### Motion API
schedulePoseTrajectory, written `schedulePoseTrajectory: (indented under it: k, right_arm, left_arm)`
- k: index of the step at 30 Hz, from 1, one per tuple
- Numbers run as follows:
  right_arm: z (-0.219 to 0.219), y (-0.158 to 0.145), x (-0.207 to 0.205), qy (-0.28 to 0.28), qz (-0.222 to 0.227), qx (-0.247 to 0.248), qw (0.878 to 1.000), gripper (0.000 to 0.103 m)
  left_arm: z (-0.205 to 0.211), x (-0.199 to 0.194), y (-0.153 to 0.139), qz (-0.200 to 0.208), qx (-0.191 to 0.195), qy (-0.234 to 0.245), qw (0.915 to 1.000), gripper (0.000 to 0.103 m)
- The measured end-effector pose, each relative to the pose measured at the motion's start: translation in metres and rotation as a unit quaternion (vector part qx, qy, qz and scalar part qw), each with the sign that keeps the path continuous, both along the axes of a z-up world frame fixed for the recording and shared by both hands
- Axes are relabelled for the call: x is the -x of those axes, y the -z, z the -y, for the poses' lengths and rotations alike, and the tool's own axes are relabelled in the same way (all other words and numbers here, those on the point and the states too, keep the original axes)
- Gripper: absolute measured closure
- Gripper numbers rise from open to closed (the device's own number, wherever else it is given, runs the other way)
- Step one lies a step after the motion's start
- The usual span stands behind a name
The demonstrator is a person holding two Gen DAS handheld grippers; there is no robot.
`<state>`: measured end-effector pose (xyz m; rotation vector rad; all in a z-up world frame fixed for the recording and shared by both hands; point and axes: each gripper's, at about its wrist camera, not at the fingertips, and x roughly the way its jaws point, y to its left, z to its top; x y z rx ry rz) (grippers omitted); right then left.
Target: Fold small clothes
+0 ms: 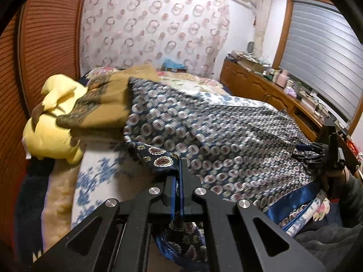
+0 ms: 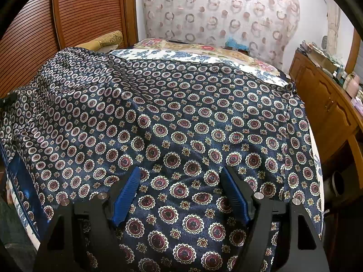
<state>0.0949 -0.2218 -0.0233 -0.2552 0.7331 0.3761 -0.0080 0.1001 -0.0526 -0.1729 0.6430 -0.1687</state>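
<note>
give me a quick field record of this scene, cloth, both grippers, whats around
surface: bed with floral sheet
cloth: navy patterned scarf, spread over the bed, one corner raised
left gripper: shut on scarf corner
right gripper: open, above the scarf, nothing between the pads
beside cloth: yellow plush toy, tan garment
right side of room: wooden cabinet
fold status: not yet folded
</note>
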Motion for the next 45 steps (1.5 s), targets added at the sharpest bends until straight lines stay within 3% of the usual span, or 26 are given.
schedulePoseTrajectory:
  k: [7, 16, 21, 35, 38, 39, 42, 45]
  right_arm:
    - [0.0, 0.001, 0.0, -0.001, -0.003, 0.001, 1.0, 0.024]
    - [0.005, -0.007, 0.004, -0.006, -0.012, 0.0, 1.0, 0.022]
    - [0.032, -0.031, 0.027, 0.018, 0.021, -0.03, 0.999, 0.022]
    - [0.082, -0.059, 0.099, 0.073, 0.08, -0.038, 0.993, 0.022]
    - [0.086, -0.063, 0.103, 0.077, 0.084, -0.043, 0.993, 0.022]
    - [0.087, -0.063, 0.103, 0.078, 0.085, -0.045, 0.992, 0.022]
    - [0.089, -0.061, 0.105, 0.079, 0.085, -0.048, 0.992, 0.022]
    - [0.087, -0.056, 0.102, 0.078, 0.079, -0.048, 0.993, 0.022]
  left_arm:
    - [0.028, -0.015, -0.023, 0.029, -0.002, 0.039, 0.9988, 0.1]
    - [0.089, -0.057, -0.055, 0.069, -0.003, 0.12, 0.9904, 0.1]
    - [0.123, -0.071, -0.065, 0.074, 0.003, 0.159, 0.9845, 0.1]
    - [0.23, -0.088, -0.104, 0.086, -0.01, 0.276, 0.9574, 0.1]
    - [0.25, -0.092, -0.103, 0.069, -0.027, 0.3, 0.9512, 0.1]
    - [0.256, -0.094, -0.101, 0.06, -0.031, 0.304, 0.9501, 0.095]
    - [0.258, -0.093, -0.094, 0.052, -0.021, 0.314, 0.9477, 0.065]
    - [0.256, -0.094, -0.091, 0.045, -0.031, 0.3, 0.9524, 0.056]
